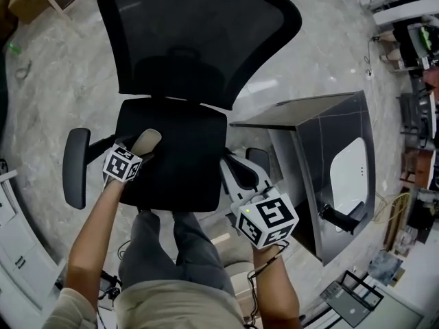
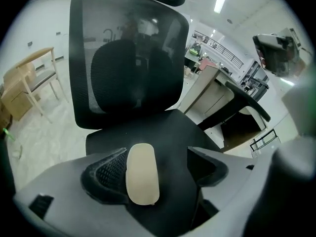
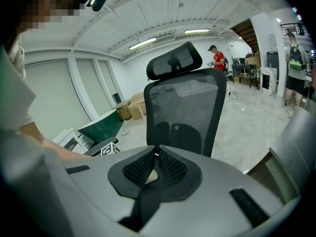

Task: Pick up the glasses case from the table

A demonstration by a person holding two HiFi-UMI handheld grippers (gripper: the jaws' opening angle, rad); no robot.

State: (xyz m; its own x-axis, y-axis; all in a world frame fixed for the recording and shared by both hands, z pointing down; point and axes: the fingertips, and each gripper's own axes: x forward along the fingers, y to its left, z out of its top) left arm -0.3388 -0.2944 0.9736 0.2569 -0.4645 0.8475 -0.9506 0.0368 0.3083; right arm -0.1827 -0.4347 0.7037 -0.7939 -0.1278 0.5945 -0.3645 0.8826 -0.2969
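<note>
Beige case point(image 2: 142, 174) lies on the seat point(image 2: 168, 130) at lower centre, between the spread jaws of my left gripper point(image 2: 157, 154), evidently straddling it for pickup; right gripper point(image 3: 157, 157) clenched, empty.

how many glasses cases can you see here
1: the beige glasses case lies on the black chair seat, between the open jaws of the left gripper. No other shows.
</note>
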